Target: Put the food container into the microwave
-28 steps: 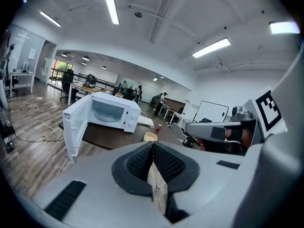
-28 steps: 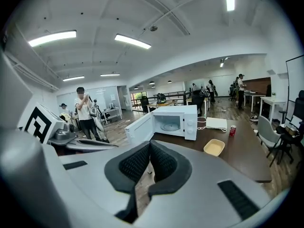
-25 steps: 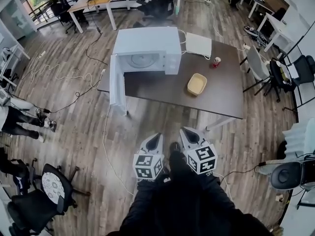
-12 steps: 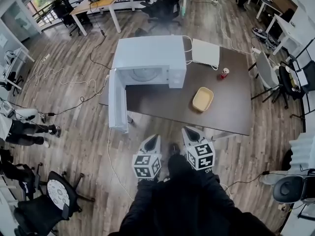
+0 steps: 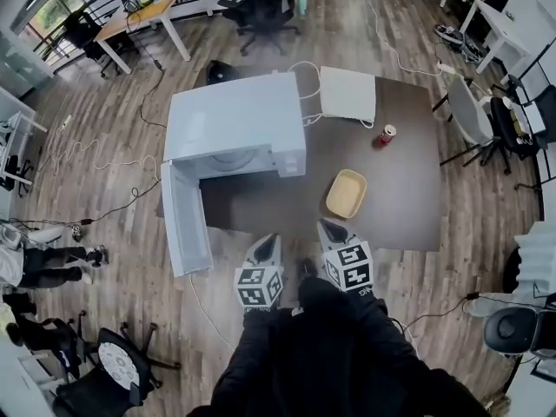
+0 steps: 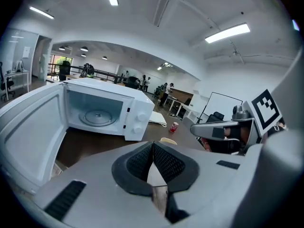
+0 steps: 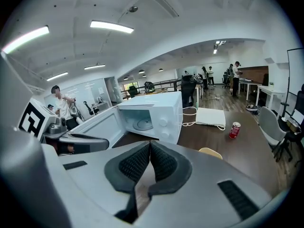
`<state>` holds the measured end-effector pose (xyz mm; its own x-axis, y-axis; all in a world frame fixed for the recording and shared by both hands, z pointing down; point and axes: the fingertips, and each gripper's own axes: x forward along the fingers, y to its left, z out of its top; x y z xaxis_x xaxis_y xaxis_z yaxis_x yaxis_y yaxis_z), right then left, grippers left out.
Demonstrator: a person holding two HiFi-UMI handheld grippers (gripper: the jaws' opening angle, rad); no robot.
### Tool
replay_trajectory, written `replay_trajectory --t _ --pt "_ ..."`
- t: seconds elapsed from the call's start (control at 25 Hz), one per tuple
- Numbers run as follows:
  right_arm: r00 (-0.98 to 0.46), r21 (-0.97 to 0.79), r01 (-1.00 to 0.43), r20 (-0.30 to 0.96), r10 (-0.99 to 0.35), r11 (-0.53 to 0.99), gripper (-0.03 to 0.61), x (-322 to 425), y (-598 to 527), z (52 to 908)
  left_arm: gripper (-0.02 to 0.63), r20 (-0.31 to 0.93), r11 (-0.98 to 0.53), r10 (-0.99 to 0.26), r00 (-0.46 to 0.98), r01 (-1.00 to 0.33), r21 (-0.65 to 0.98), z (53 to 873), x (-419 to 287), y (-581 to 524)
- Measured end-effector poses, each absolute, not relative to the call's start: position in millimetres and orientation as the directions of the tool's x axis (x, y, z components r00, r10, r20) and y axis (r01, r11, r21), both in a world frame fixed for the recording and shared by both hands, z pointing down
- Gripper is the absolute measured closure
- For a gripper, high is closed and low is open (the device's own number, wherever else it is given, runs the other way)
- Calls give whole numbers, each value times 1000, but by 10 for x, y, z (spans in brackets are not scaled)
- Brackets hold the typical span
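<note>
target: pale yellow rectangular plastic food container [image 5: 347,193], long axis pointing away
nearer: right gripper [image 5: 332,232], container just ahead
jaws: both pairs closed tight, empty

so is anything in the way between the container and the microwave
Nothing visible. The container sits on the table right of the microwave, whose door stands open at its left side; only bare tabletop lies between them. The can stands farther back, off that path.
</note>
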<state>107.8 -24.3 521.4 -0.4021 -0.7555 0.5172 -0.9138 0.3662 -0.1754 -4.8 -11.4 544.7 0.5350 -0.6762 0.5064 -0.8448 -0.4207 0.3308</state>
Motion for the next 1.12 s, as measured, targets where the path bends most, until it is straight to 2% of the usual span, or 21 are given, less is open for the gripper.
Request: replay_trajectory --t 0.52,1.12 --pt "-350 -169 -932 640 -684 320 554 1613 -623 5936 580 600 -397 -620 506 -862 316 5890 321 -538" --pt "-290 -119 -940 776 -561 321 553 1643 -779 7018 580 682 -455 -510 524 -837 303 6590 387 -745"
